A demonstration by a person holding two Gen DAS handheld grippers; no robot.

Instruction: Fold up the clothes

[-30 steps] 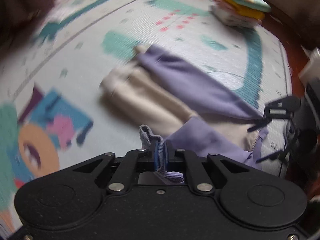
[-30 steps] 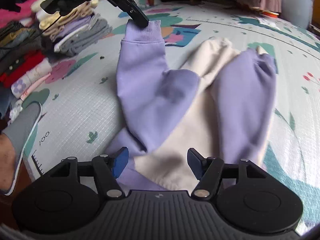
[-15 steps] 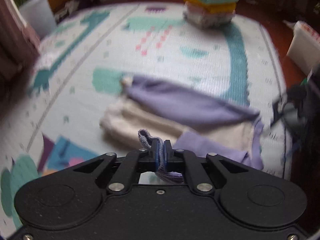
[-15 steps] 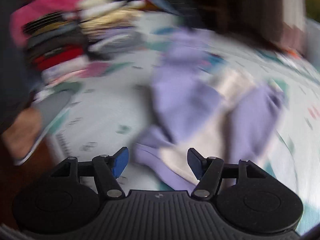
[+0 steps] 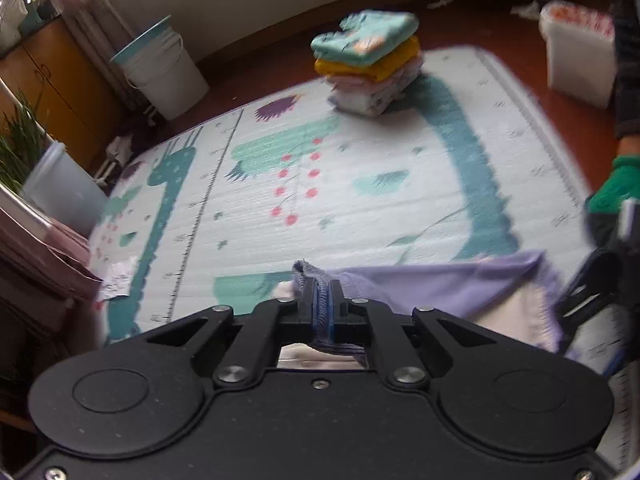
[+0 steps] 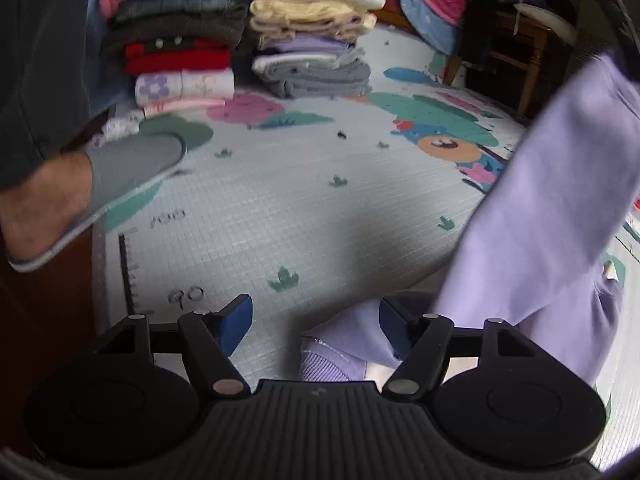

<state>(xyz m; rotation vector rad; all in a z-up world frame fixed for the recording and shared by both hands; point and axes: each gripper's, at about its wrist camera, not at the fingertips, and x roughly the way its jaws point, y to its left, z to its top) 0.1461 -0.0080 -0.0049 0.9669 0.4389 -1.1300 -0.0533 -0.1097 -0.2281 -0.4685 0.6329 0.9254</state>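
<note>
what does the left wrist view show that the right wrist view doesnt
Only the left wrist view: the left gripper shut on the purple ribbed cuff, a small folded stack, a white bucket.
Only the right wrist view: tall clothes piles, a grey slipper, the right gripper opening, unpressed.
Both: the purple sweatshirt and the play mat.

The garment is a sweatshirt [image 5: 460, 292] in lilac and cream, lying on the patterned play mat [image 5: 360, 184]. One lilac sleeve [image 6: 560, 200] rises steeply from the near right toward the far right edge, lifted off the mat. Its ribbed cuff [image 5: 308, 276] stands upright, pinched. A lilac ribbed hem corner [image 6: 324, 364] lies flat at the near edge; cream fabric shows beside the lilac.
</note>
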